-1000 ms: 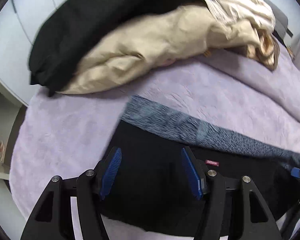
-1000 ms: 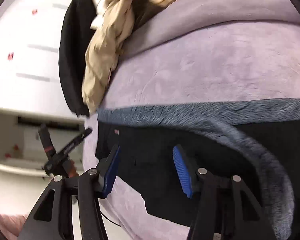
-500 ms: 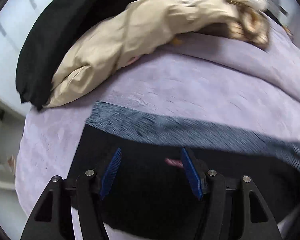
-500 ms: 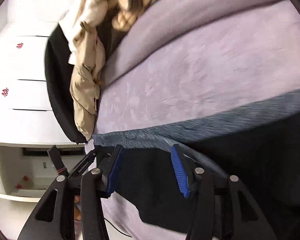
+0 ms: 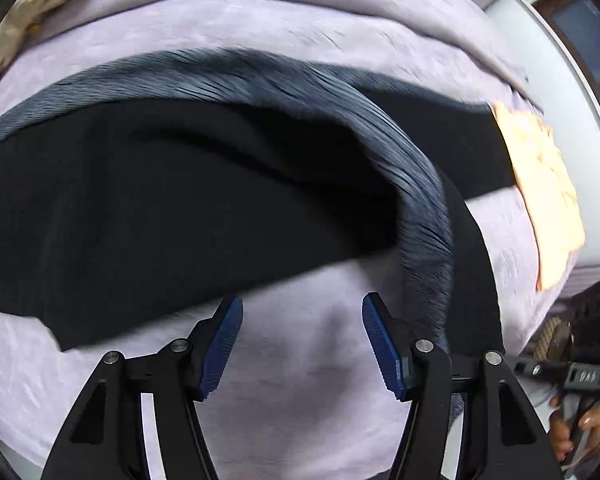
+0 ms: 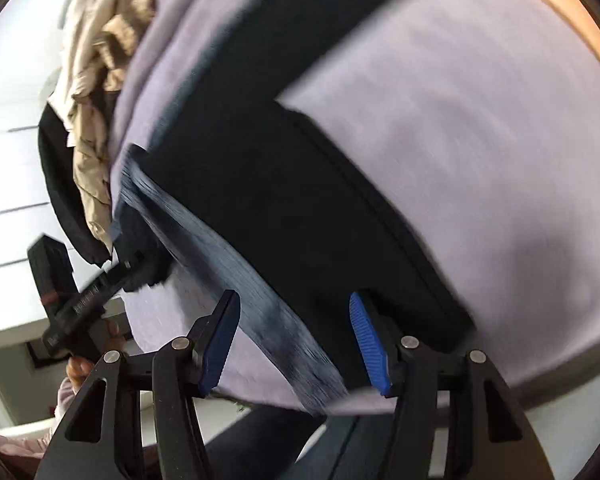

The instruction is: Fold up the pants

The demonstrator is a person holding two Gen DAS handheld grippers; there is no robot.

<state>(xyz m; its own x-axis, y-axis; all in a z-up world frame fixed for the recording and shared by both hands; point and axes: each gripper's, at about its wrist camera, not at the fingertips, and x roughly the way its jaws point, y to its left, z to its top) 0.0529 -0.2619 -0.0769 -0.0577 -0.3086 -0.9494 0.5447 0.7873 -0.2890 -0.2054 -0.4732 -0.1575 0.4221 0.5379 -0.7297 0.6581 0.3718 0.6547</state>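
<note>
Black pants (image 5: 148, 200) with a grey-blue side stripe (image 5: 420, 184) lie spread on a lilac blanket (image 5: 308, 364). In the left wrist view my left gripper (image 5: 302, 344) is open and empty, above bare blanket just below the pants' lower edge; the stripe curves down beside its right finger. In the right wrist view the pants (image 6: 268, 184) run diagonally. My right gripper (image 6: 294, 340) is open and empty over the stripe (image 6: 236, 268) near the bed's edge. The left gripper also shows in the right wrist view (image 6: 80, 296), close to the pants' far end.
A heap of beige and black clothes (image 6: 96, 80) lies at the bed's far end, by white cabinets (image 6: 8, 160). An orange patch (image 5: 540, 184) lies at the blanket's right edge. The right gripper's handle and a hand (image 5: 580, 372) show past the bed edge.
Both views have swung fast and are blurred. The left gripper has moved off the black fabric to bare blanket below it. The right gripper has moved toward the bed's edge over the stripe.
</note>
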